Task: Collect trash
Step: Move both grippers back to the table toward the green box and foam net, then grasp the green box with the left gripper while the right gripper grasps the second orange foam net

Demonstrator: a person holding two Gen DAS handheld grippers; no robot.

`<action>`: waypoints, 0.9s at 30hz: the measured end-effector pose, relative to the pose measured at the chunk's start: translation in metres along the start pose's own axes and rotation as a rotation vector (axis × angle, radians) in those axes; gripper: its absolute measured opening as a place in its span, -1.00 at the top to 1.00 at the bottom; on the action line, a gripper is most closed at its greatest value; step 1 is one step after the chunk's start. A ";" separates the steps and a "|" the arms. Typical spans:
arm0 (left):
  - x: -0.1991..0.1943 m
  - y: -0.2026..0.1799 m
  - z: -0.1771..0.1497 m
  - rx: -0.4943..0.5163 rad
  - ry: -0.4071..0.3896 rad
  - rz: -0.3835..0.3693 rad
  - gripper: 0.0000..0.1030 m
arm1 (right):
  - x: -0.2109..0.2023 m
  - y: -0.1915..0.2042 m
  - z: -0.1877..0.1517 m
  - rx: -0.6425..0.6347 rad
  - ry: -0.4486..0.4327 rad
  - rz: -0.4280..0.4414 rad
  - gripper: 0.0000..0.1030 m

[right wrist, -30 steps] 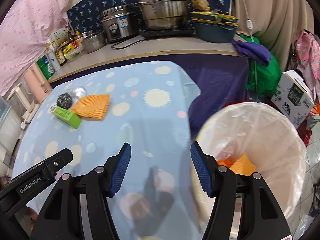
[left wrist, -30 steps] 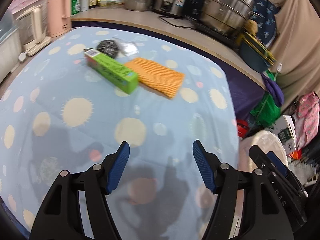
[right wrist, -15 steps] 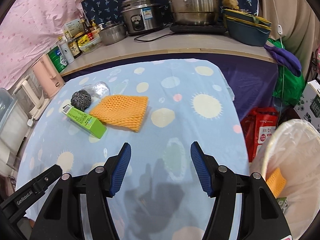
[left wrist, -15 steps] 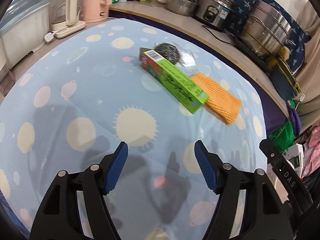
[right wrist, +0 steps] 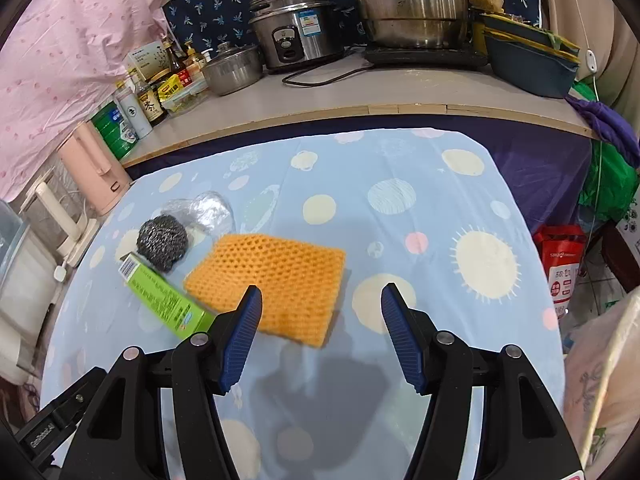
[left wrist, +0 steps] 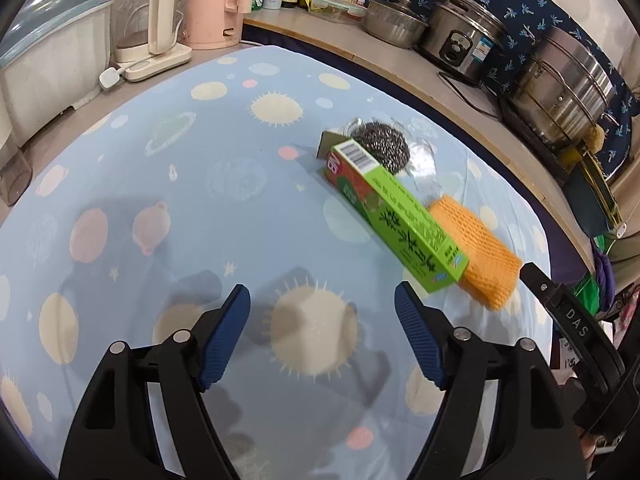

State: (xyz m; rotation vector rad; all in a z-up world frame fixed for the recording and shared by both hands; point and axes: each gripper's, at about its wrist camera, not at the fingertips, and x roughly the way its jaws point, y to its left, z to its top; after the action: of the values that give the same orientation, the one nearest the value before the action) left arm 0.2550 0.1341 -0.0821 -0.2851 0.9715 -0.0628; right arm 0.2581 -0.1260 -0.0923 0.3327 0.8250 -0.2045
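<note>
A green carton (left wrist: 396, 216) (right wrist: 164, 300) lies on the blue spotted tablecloth (left wrist: 180, 208). Beside it lie an orange foam net (left wrist: 476, 248) (right wrist: 276, 276), a steel scouring ball (left wrist: 382, 146) (right wrist: 162, 242) and a clear plastic wrapper (right wrist: 208, 208). My left gripper (left wrist: 322, 306) is open and empty, short of the carton's near end. My right gripper (right wrist: 320, 300) is open and empty, just above the orange net's near edge. The white-lined trash bin (right wrist: 600, 380) shows at the right edge of the right wrist view.
A counter (right wrist: 360, 92) behind the table holds pots, a rice cooker (right wrist: 296, 32), bottles and a blue basin. A pink kettle (left wrist: 216, 0) and a white kettle (left wrist: 152, 28) stand at the table's left. A red bag (right wrist: 564, 264) stands on the floor to the right.
Both grippers have swung from the bin side back over the table toward the trash items. The carton, net and scouring ball look larger and closer. Both stay open.
</note>
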 end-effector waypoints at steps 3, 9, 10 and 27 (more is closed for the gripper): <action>0.007 -0.005 0.011 0.000 -0.005 0.001 -0.45 | 0.015 0.001 0.006 0.004 0.018 0.008 -0.17; 0.022 -0.023 0.028 0.000 -0.011 -0.017 -0.52 | 0.033 0.004 0.009 -0.019 0.034 -0.004 0.02; 0.026 -0.026 0.030 0.001 -0.010 -0.018 -0.52 | 0.036 0.004 0.009 -0.022 0.040 -0.002 0.06; 0.088 -0.056 0.049 0.000 0.041 0.037 -0.50 | 0.036 -0.008 0.002 -0.040 0.052 -0.001 0.77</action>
State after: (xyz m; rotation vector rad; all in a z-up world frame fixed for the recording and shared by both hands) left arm 0.3493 0.0745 -0.1119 -0.2666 1.0174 -0.0357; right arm 0.2811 -0.1355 -0.1194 0.3008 0.8798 -0.1806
